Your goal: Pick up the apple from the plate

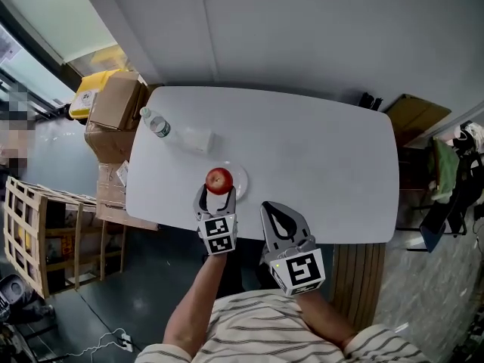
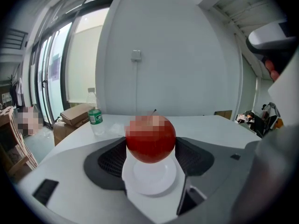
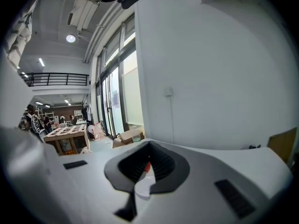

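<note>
A red apple (image 1: 219, 178) is over the left part of a small white plate (image 1: 240, 181) on the white table (image 1: 318, 157). My left gripper (image 1: 218, 193) is shut on the apple, one finger on each side. In the left gripper view the apple (image 2: 150, 138) fills the space between the dark pads (image 2: 112, 160), with the plate (image 2: 150, 175) just below it. My right gripper (image 1: 271, 207) hangs shut over the table's near edge, right of the plate, holding nothing. Through its narrow slit the right gripper view (image 3: 148, 153) shows a sliver of red and white.
A water bottle (image 1: 156, 124) and a clear container (image 1: 198, 139) stand at the table's far left. Cardboard boxes (image 1: 113, 108) and a wooden crate (image 1: 30, 233) sit on the floor to the left. More clutter (image 1: 446, 172) lies past the table's right end.
</note>
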The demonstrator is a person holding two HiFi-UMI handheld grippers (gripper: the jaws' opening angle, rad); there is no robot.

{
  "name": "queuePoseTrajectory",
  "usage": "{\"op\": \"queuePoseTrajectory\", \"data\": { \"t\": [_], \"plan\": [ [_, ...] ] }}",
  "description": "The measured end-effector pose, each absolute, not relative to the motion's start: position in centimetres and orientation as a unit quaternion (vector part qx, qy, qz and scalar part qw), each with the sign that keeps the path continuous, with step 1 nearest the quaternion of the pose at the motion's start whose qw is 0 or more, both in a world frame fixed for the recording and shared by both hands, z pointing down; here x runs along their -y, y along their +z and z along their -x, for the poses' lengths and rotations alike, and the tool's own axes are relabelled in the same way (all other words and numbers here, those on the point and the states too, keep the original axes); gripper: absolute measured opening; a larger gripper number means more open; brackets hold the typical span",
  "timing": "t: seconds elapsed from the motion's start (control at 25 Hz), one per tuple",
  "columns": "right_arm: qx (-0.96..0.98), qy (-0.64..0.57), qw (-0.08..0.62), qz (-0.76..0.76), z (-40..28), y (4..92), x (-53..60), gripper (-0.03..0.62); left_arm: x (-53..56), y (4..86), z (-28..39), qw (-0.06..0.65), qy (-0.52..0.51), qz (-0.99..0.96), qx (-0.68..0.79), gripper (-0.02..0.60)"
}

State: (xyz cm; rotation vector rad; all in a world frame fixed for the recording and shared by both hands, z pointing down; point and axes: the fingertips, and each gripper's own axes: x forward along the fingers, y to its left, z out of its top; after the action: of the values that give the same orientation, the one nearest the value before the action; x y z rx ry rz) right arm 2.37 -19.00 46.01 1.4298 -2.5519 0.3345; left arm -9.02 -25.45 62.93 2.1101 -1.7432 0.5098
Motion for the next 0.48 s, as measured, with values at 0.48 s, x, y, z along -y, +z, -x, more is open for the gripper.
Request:
{"op": "queuePoseTrajectory", "data": {
  "t": [0.48],
  "plan": [
    [0.867,0.108,0.085,-0.479,-1.5,44.4,19.5,0.003,23.9,55.7,8.8,0.149,0.154,-0.755,0.62,0.334]
  ]
}}
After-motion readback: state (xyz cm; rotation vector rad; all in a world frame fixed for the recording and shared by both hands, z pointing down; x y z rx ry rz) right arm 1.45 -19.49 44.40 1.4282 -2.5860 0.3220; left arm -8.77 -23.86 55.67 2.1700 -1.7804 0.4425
